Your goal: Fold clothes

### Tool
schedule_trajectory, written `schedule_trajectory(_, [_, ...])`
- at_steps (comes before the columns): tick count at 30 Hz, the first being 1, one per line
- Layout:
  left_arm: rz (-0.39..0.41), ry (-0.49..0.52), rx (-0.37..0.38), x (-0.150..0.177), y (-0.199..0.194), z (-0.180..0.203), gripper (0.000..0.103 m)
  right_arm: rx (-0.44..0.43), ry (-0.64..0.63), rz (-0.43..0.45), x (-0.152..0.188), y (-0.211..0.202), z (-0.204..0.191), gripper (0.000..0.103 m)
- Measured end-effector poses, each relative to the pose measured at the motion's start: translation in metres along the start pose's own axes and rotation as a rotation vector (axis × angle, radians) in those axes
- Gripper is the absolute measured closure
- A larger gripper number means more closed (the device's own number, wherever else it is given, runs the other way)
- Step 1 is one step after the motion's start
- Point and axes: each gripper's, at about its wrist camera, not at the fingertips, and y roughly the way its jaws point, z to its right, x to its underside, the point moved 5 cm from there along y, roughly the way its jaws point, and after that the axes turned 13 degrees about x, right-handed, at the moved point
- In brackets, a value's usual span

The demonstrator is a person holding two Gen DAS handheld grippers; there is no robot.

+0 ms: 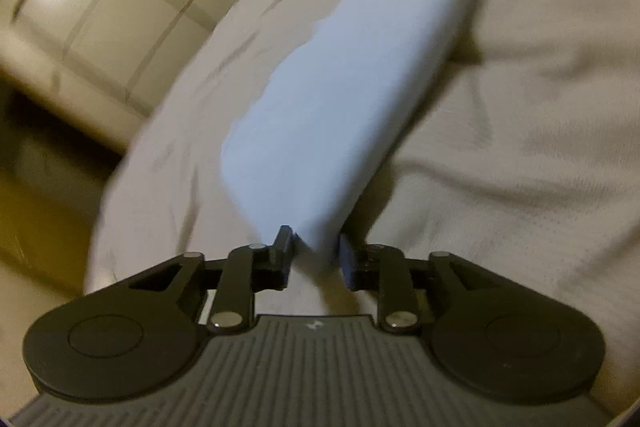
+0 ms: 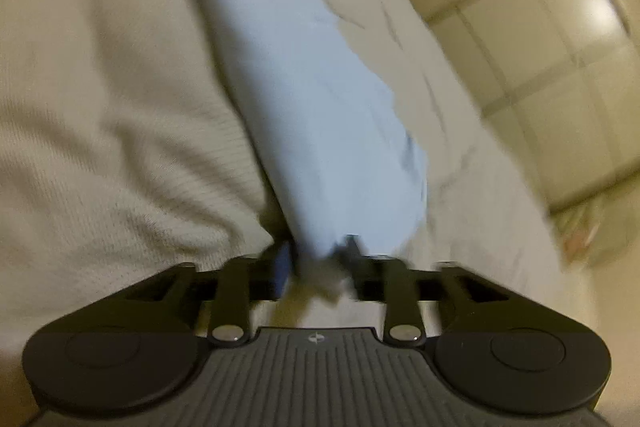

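A light blue garment (image 1: 344, 83) stretches away from my left gripper (image 1: 316, 255), whose fingers are shut on its near edge. In the right wrist view the same light blue garment (image 2: 320, 99) runs forward from my right gripper (image 2: 316, 259), which is shut on another part of its edge. The cloth hangs lifted above a bed covered in a cream-white knit blanket (image 1: 520, 147), which also shows in the right wrist view (image 2: 100, 87). Both views are motion-blurred.
The bed's edge curves at the left of the left wrist view, with a pale tiled floor (image 1: 100, 7) beyond it. In the right wrist view the tiled floor (image 2: 560, 67) lies at the right past the bed's edge.
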Motion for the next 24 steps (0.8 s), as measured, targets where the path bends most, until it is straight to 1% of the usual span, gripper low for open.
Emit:
schedule_trajectory(2, [0.055, -0.141, 0.009, -0.008, -0.021, -0.017, 0.078, -0.039, 0.183, -0.041, -0.001, -0.011, 0.028, 0.06])
schedule_trajectory(3, [0.087, -0.212, 0.013, -0.013, -0.032, -0.025, 0.079, -0.054, 0.305, -0.052, -0.002, -0.014, 0.043, 0.06])
schedule_trajectory(5, [0.181, -0.359, 0.066, -0.03, -0.046, -0.035, 0.079, -0.091, 0.568, -0.054, -0.007, -0.016, 0.07, 0.059])
schedule_trajectory(6, [0.226, -0.42, 0.099, -0.04, -0.048, -0.036, 0.079, -0.134, 0.69, -0.038, -0.012, -0.014, 0.075, 0.059])
schedule_trajectory(7, [0.262, -0.455, 0.127, -0.052, -0.046, -0.033, 0.079, -0.19, 0.804, -0.019, -0.019, -0.011, 0.076, 0.059])
schedule_trajectory(8, [0.294, -0.48, 0.153, -0.064, -0.042, -0.028, 0.079, -0.234, 0.88, -0.005, -0.028, -0.006, 0.072, 0.059])
schedule_trajectory(11, [0.312, -0.486, 0.183, -0.099, -0.01, -0.01, 0.079, -0.318, 0.961, 0.026, -0.065, 0.015, 0.043, 0.059])
schedule_trajectory(13, [0.315, -0.493, 0.207, -0.116, 0.014, -0.003, 0.078, -0.35, 0.953, 0.044, -0.091, 0.034, 0.029, 0.06])
schedule_trajectory(14, [0.301, -0.502, 0.21, -0.121, 0.027, -0.002, 0.078, -0.353, 0.942, 0.032, -0.096, 0.049, 0.024, 0.061])
schedule_trajectory(16, [0.239, -0.547, 0.196, -0.117, 0.059, -0.005, 0.078, -0.342, 0.912, -0.017, -0.093, 0.072, 0.014, 0.063])
schedule_trajectory(17, [0.213, -0.571, 0.18, -0.112, 0.073, -0.01, 0.078, -0.327, 0.91, -0.042, -0.089, 0.084, 0.014, 0.071])
schedule_trajectory(18, [0.203, -0.611, 0.173, -0.104, 0.081, -0.021, 0.083, -0.301, 0.926, -0.067, -0.081, 0.097, 0.02, 0.079])
schedule_trajectory(19, [0.198, -0.658, 0.173, -0.094, 0.088, -0.034, 0.089, -0.274, 0.942, -0.092, -0.074, 0.109, 0.025, 0.088])
schedule_trajectory(20, [0.194, -0.705, 0.173, -0.084, 0.094, -0.047, 0.1, -0.261, 0.971, -0.113, -0.064, 0.117, 0.032, 0.103])
schedule_trajectory(21, [0.203, -0.767, 0.21, -0.076, 0.097, -0.06, 0.1, -0.265, 1.019, -0.131, -0.052, 0.121, 0.041, 0.103])
schedule_trajectory(22, [0.22, -0.845, 0.262, -0.068, 0.094, -0.071, 0.1, -0.249, 1.053, -0.151, -0.041, 0.12, 0.049, 0.103])
schedule_trajectory(23, [0.228, -0.897, 0.257, -0.061, 0.087, -0.079, 0.1, -0.206, 1.07, -0.172, -0.033, 0.114, 0.055, 0.103])
schedule_trajectory(24, [0.228, -0.909, 0.213, -0.057, 0.078, -0.084, 0.101, -0.173, 1.09, -0.184, -0.027, 0.11, 0.062, 0.103])
